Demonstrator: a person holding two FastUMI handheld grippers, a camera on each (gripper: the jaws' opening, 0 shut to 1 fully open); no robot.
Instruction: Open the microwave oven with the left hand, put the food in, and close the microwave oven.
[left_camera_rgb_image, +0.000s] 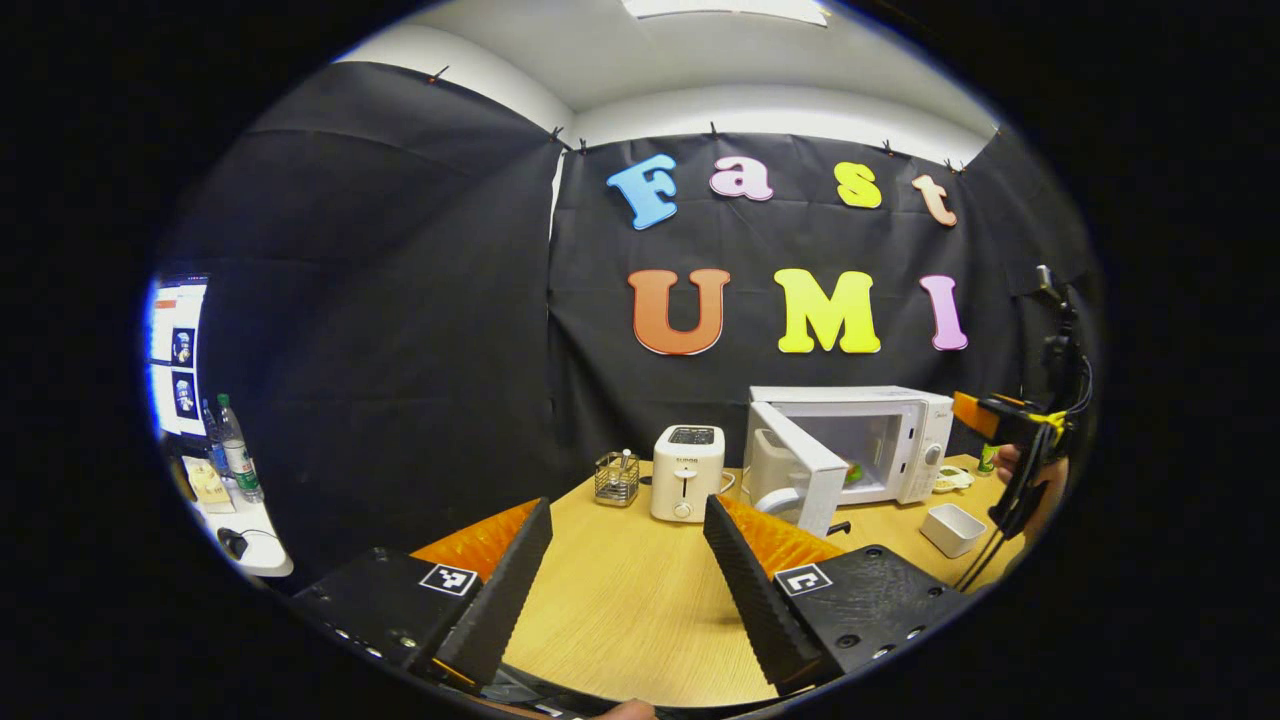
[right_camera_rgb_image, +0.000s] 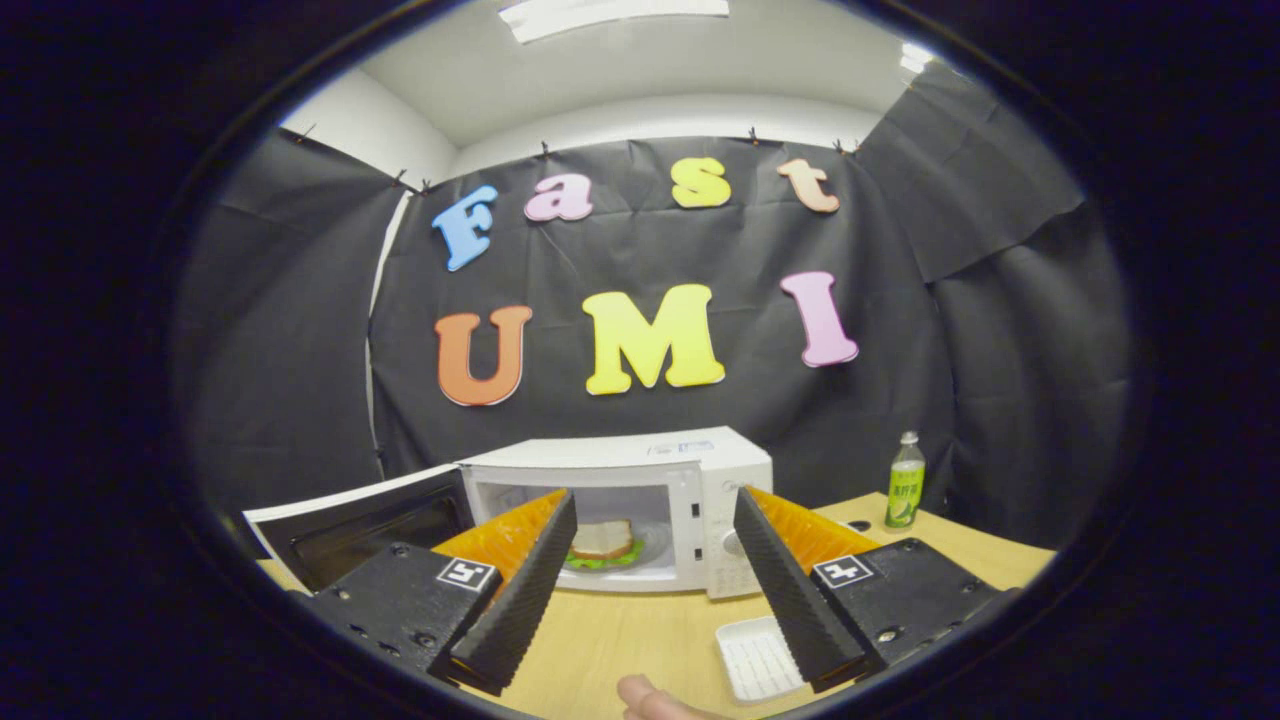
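While we look along the left gripper (left_camera_rgb_image: 625, 580) in the left gripper view, we see its jaws spread wide with nothing between them, hanging over the wooden bench (left_camera_rgb_image: 630, 600). Well ahead on the bench stands the microwave (left_camera_rgb_image: 880, 440), its door (left_camera_rgb_image: 795, 470) swung open toward us on the left side. Inside the lit cavity we can make out a bit of green and pale colour, too small for us to tell more. Just left of the door is a white toaster (left_camera_rgb_image: 687, 472), and left of that a small wire holder (left_camera_rgb_image: 617, 478) with something upright in it. A white tray (left_camera_rgb_image: 952, 528) lies on the bench before the microwave, to the right. At the far right edge we see the right gripper (left_camera_rgb_image: 1010, 425) held up by a hand (left_camera_rgb_image: 1035, 475), near the microwave's control side; we cannot tell from here how its jaws stand. Far left, two bottles (left_camera_rgb_image: 232, 450) stand on a white side table (left_camera_rgb_image: 255, 545).

In the right gripper view, our right gripper (right_camera_rgb_image: 650, 570) faces the open microwave (right_camera_rgb_image: 620, 510) with jaws spread and empty. The food (right_camera_rgb_image: 603, 543), a sandwich on green leaves, sits inside the cavity. The door (right_camera_rgb_image: 360, 520) hangs open to the left. The white tray (right_camera_rgb_image: 757, 660) lies on the bench (right_camera_rgb_image: 620, 640) below the gripper, and a green bottle (right_camera_rgb_image: 905, 482) stands right of the microwave
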